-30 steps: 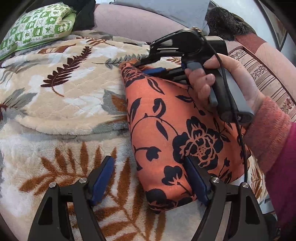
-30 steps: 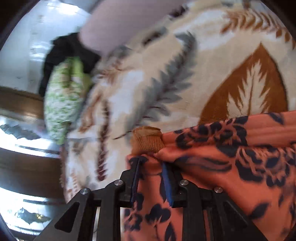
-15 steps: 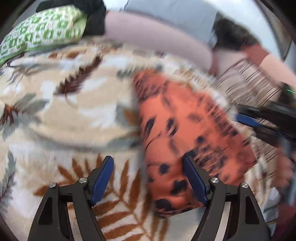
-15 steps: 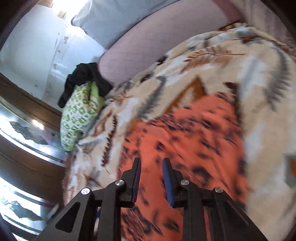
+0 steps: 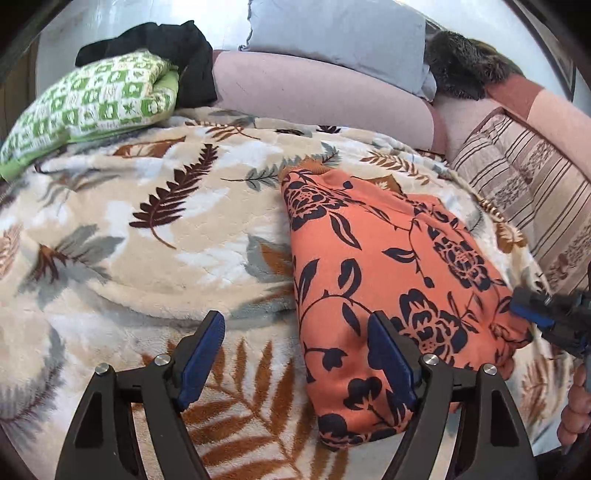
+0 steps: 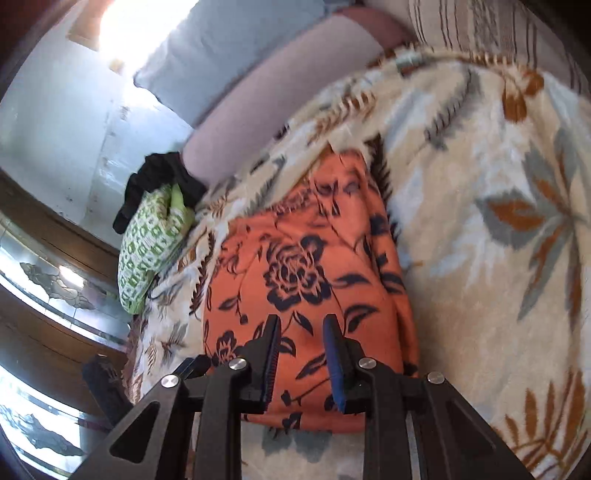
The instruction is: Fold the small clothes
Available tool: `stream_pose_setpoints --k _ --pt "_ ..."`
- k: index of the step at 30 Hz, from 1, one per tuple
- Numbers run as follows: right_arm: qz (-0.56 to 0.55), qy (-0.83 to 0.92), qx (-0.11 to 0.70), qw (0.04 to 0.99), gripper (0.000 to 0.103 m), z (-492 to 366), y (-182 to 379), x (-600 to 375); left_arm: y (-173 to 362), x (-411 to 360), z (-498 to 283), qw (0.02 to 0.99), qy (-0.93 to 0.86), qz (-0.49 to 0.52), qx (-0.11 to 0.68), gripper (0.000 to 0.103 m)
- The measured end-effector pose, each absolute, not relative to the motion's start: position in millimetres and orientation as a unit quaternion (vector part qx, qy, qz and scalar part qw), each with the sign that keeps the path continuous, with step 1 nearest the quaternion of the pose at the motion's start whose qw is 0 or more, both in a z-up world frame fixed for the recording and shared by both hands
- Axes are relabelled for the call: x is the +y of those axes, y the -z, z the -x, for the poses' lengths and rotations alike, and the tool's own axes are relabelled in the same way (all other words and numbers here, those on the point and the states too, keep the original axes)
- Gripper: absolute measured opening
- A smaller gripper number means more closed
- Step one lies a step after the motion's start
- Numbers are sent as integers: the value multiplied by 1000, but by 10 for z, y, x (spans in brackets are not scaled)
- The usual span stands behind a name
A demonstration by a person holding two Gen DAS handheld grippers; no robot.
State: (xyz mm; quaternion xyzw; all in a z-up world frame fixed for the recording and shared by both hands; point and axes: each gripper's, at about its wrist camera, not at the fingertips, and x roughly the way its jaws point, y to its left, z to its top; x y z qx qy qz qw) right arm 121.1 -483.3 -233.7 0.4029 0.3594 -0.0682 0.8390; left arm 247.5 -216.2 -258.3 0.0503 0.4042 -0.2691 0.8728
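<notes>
An orange garment with dark flowers (image 5: 388, 266) lies folded into a long strip on the leaf-print blanket (image 5: 155, 229). My left gripper (image 5: 295, 325) stands open and wide just above the blanket. Its right finger (image 5: 388, 354) is over the garment's near left part and its left finger is over bare blanket. My right gripper (image 6: 302, 325) hovers over the near end of the garment (image 6: 303, 273), jaws a narrow gap apart with nothing between them. In the left wrist view the right gripper (image 5: 535, 319) is beside the garment's right edge, held by a hand (image 5: 574, 410).
A green-and-white pillow (image 5: 85, 107) with dark clothing (image 5: 173, 48) behind it lies at the back left. Pink bolsters (image 5: 317, 92), a grey pillow (image 5: 332, 29) and a striped cushion (image 5: 524, 184) line the back and right. Wooden furniture (image 6: 48, 332) stands beyond the bed's left side.
The right gripper let go of the garment's far corner and drew back to its near right edge. The garment now lies flat. The left gripper stayed in place, tilting slightly upward.
</notes>
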Motion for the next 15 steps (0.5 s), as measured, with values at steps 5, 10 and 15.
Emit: stream_pose_setpoints --k 5,10,15 --pt "-416 82 390 817 27 -1314 2577 -4816 2620 -2237 -2468 876 258 -76 401 81" --pt "-390 80 347 849 26 -1355 2319 -4799 2631 -2255 -2473 876 258 -77 401 81" --pt "-383 67 334 859 26 -1571 2239 -4740 2635 -2287 -2474 877 256 -82 397 82"
